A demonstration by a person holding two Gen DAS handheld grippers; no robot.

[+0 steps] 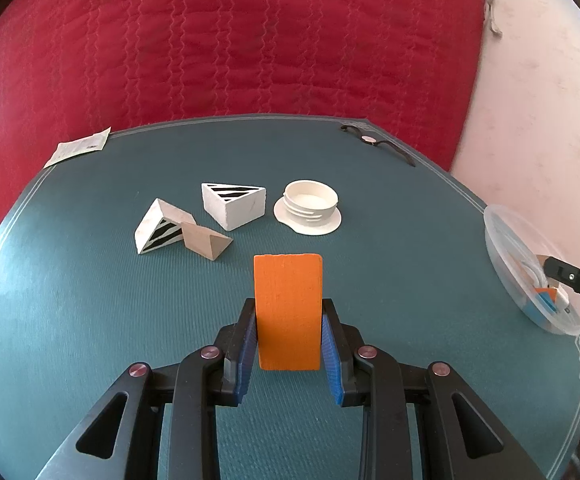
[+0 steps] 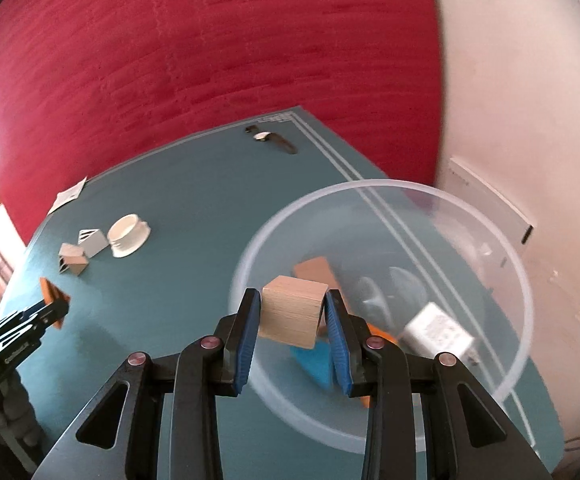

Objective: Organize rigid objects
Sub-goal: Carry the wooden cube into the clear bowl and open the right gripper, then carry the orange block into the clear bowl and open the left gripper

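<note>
Two grippers grip blocks: left gripper [image 1: 289,320] clamps an orange rectangular wooden block [image 1: 288,308]; right gripper [image 2: 292,312] pinches a pale wooden cube [image 2: 292,312] above the clear plastic bowl [image 2: 506,240].

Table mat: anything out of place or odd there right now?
One oddity: a wristwatch lies at the far corner of the mat, unlike the blocks being sorted. Also, one striped wedge is tipped on its side against a plain wooden wedge. Nothing looks spilled or broken.

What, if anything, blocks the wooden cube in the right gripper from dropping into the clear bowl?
Nothing visible does. The right gripper holds the wooden cube above the open clear bowl, near its rim.
</note>
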